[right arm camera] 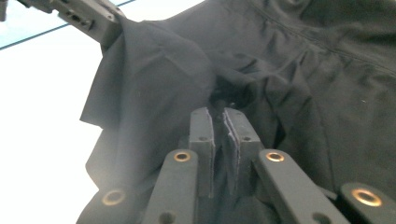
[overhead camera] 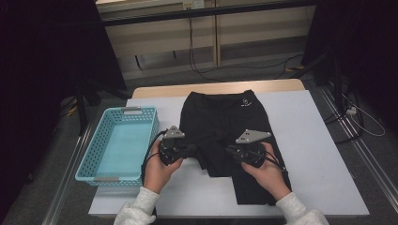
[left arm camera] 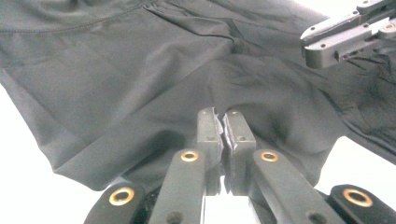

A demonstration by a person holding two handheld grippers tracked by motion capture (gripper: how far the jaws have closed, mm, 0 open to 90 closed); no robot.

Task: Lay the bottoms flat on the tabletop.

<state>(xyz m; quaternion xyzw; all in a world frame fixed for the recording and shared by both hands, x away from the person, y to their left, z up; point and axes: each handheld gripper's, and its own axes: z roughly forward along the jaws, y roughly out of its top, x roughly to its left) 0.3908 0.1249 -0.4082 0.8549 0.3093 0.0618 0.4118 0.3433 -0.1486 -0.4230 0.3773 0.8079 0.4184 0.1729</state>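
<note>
Both claws, left claw (left arm camera: 220, 122) and right claw (right arm camera: 218, 120), pinch the black shorts (overhead camera: 225, 122); we should lift evenly, folding toward the surface's (overhead camera: 309, 140) far edge.

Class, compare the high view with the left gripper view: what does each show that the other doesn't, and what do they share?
High view alone: the turquoise basket left of the garment, the table, both hands and the logo near the waistband. Left gripper view alone: the left gripper with its jaws closed on a fold of cloth. Shared: the black shorts and the right gripper.
</note>
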